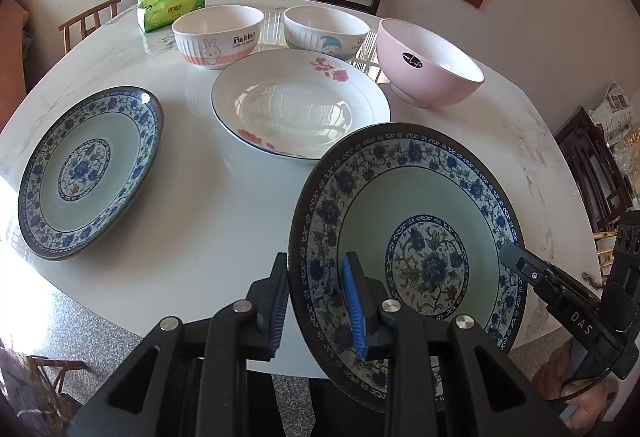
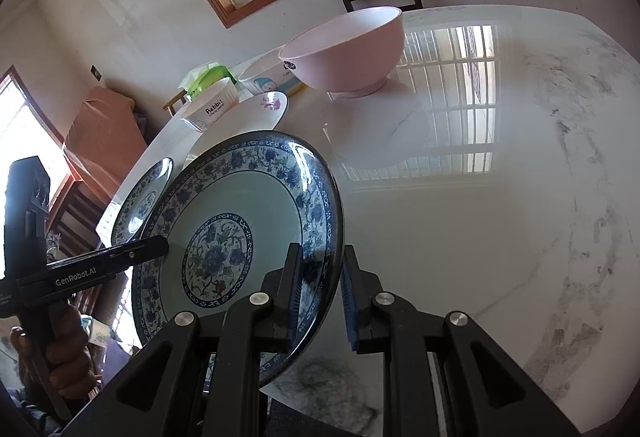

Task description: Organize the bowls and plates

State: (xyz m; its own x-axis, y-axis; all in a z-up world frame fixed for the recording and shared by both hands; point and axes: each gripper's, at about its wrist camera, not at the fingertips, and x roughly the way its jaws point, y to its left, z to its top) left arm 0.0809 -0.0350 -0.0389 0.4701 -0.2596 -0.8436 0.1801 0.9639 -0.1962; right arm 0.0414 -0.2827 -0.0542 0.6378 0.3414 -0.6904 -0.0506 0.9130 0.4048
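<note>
The white marble bench [image 2: 500, 197] lies bare on its right half. A blue-patterned plate [image 1: 404, 221] is tilted above the near edge. The left tool [image 1: 316, 305] straddles its left rim, pads spread and not closed on it; the right tool [image 2: 320, 297] likewise brackets the right rim with a gap. A second blue plate [image 1: 88, 173] lies flat at left, a rose plate [image 1: 300, 109] centre, and a pink bowl [image 1: 428, 65] behind it to the right.

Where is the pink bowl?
The pink bowl stands at the far right of the table, beside the gnome bowl and behind the rose plate.
</note>
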